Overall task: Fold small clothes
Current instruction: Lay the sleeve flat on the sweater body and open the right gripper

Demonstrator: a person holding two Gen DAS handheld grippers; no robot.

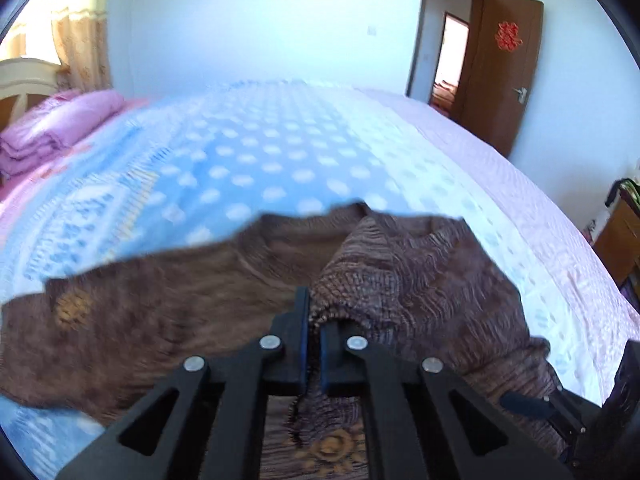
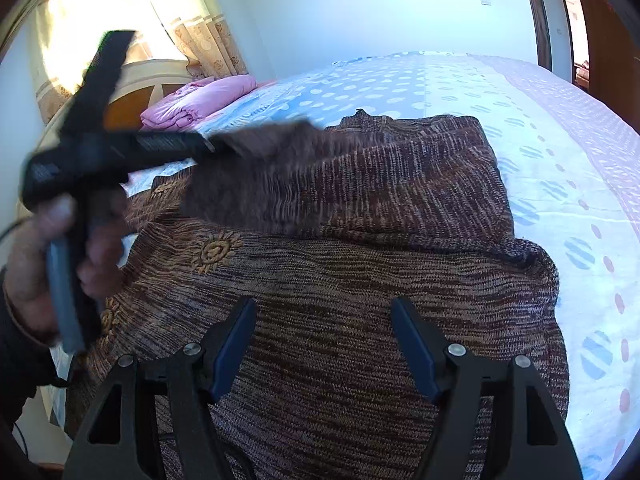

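Note:
A brown knitted sweater (image 2: 360, 264) with orange sun motifs lies on the bed. My left gripper (image 1: 314, 316) is shut on a fold of the sweater (image 1: 360, 280) and holds that part lifted over the rest of the garment. In the right wrist view the left gripper (image 2: 216, 144) shows blurred at the left, held by a hand, with the cloth stretched from it. My right gripper (image 2: 324, 312) is open and empty, just above the near part of the sweater.
The bed (image 1: 280, 152) has a blue and white dotted sheet with a pink border. A folded pink blanket (image 1: 60, 128) lies at the headboard. An open brown door (image 1: 500, 68) is at the right. A curtained window (image 2: 120, 12) is behind the headboard.

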